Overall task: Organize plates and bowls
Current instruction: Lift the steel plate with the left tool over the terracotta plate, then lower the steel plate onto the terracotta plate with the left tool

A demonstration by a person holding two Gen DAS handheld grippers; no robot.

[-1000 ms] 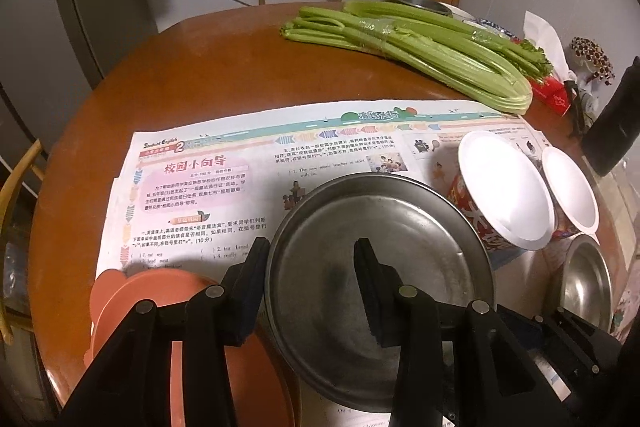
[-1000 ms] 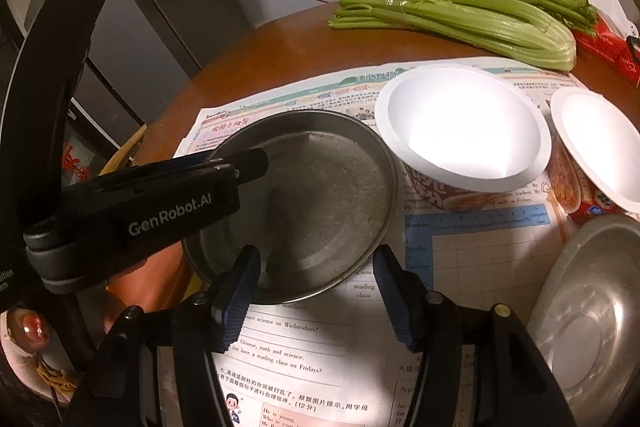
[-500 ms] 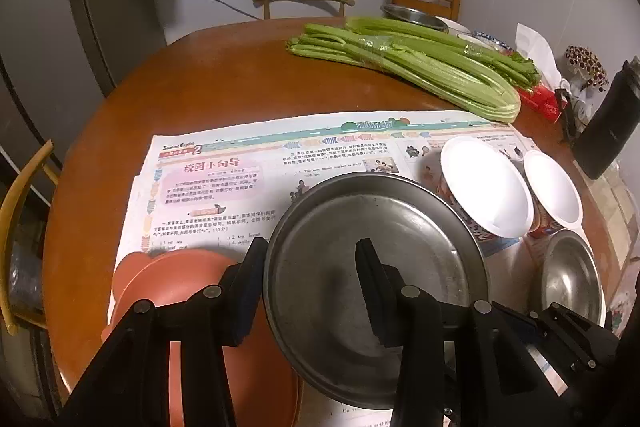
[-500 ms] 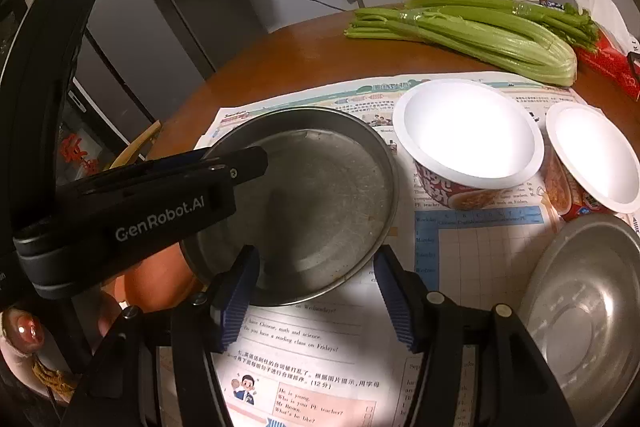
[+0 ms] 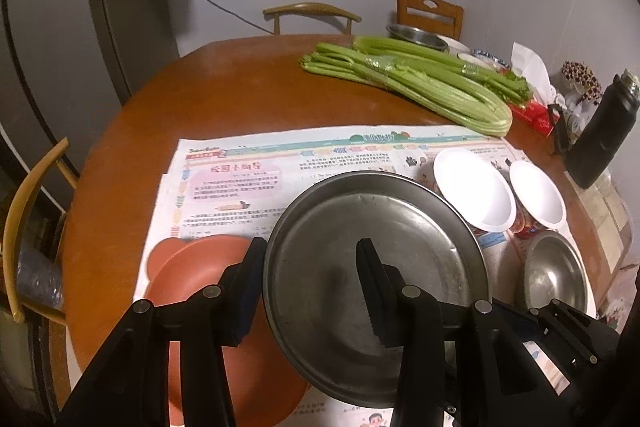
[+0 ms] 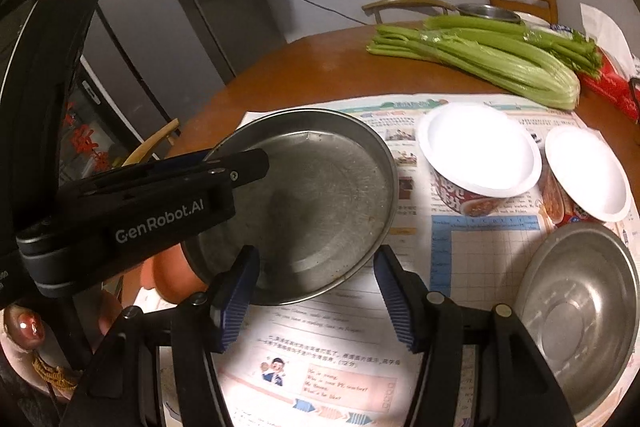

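My left gripper (image 5: 310, 293) is shut on the near rim of a large steel plate (image 5: 400, 227) and holds it tilted above the newspaper; the plate also shows in the right wrist view (image 6: 320, 195). A terracotta plate (image 5: 192, 267) lies below it at the left. My right gripper (image 6: 316, 291) is open and empty, just in front of the steel plate's near edge. A small steel bowl (image 6: 580, 311) sits at the right, also in the left wrist view (image 5: 556, 275). Two paper bowls with white insides (image 6: 480, 151) (image 6: 584, 171) stand behind it.
A newspaper (image 5: 248, 187) covers the near part of the round wooden table (image 5: 224, 95). Celery bunches (image 5: 420, 83) lie at the back. A black flask (image 5: 600, 139), a red tissue pack and more bowls stand at the far right. Chairs ring the table.
My left gripper has lifted and pulled back with the steel plate, so more of the table shows. The right gripper has risen slightly and stays open.
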